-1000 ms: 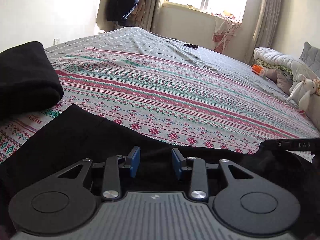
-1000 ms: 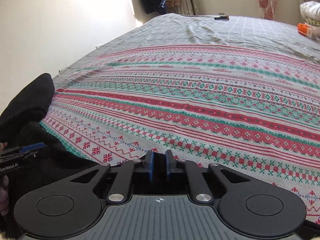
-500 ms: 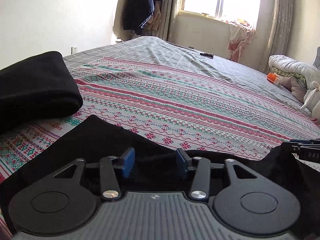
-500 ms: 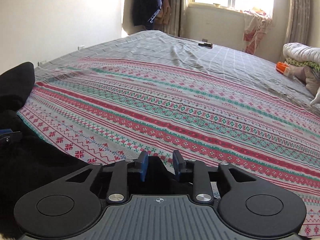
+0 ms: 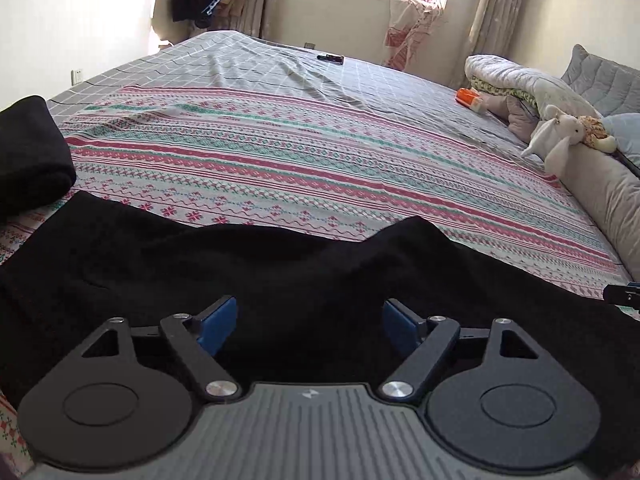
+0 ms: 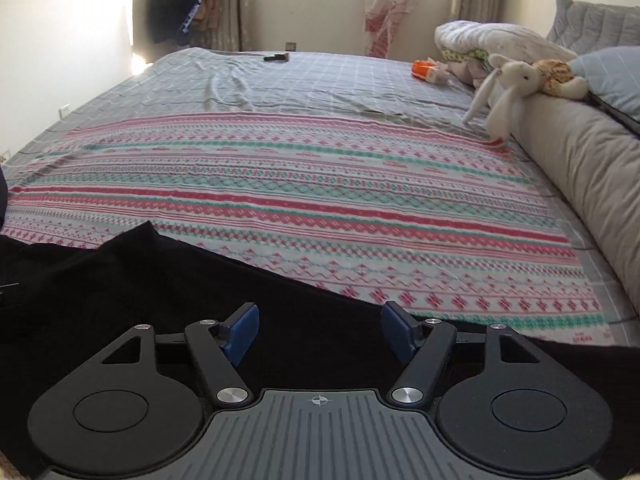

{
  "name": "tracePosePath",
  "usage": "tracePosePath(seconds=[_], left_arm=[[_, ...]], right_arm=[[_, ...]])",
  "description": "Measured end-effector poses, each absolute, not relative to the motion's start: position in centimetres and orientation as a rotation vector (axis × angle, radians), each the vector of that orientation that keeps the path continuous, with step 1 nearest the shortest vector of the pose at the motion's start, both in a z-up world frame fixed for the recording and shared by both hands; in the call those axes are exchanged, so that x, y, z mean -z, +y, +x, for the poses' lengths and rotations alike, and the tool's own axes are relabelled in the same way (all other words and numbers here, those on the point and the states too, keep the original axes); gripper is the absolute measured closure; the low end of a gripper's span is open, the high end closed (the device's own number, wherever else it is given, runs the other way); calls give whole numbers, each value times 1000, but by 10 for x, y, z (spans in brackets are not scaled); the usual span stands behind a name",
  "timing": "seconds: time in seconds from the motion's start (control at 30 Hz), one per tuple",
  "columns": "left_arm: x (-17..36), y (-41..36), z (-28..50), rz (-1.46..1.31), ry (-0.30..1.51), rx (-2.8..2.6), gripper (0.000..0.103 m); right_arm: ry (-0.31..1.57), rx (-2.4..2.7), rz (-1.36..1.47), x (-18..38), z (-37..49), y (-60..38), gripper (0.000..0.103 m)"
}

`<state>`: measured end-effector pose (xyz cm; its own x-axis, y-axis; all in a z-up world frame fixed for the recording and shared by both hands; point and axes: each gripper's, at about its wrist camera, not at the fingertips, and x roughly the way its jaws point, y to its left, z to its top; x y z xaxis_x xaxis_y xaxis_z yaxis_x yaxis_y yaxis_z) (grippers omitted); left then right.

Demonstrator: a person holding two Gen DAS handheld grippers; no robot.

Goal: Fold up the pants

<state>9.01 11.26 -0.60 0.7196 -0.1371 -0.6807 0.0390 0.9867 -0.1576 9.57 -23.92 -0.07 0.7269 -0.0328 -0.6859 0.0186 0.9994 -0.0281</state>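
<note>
The black pants (image 5: 280, 264) lie spread across the near edge of the patterned bed cover, with a raised fold at the far edge. They also fill the near part of the right wrist view (image 6: 160, 280). My left gripper (image 5: 308, 326) is open, its blue pads wide apart just above the black cloth and holding nothing. My right gripper (image 6: 320, 330) is open too, over the pants' near edge. The tip of the right gripper shows at the right edge of the left wrist view (image 5: 624, 294).
A folded black garment (image 5: 28, 156) sits at the left on the striped cover (image 5: 320, 168). Pillows, a rolled quilt (image 6: 492, 38) and a plush rabbit (image 6: 508, 80) line the right side. A small dark object (image 5: 330, 57) lies far back on the grey sheet.
Both grippers opened wide; the right one was shut a second ago. The pants now lie spread on the bed, and both cameras have pulled back and swung right.
</note>
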Motion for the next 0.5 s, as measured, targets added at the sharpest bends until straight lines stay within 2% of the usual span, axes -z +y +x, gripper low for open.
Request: tracePosePath(seconds=[0.07,0.3,0.5], left_arm=[[1,97,80,-134,770,127,0],[-3,53,59,-162,809,244,0],[6,16,47,-97,845,321,0]], right_arm=[[776,76,33,2,77,-266,34],[906,249,236,14,29,-350,33],[896,321,393,15,-13,-426,31]])
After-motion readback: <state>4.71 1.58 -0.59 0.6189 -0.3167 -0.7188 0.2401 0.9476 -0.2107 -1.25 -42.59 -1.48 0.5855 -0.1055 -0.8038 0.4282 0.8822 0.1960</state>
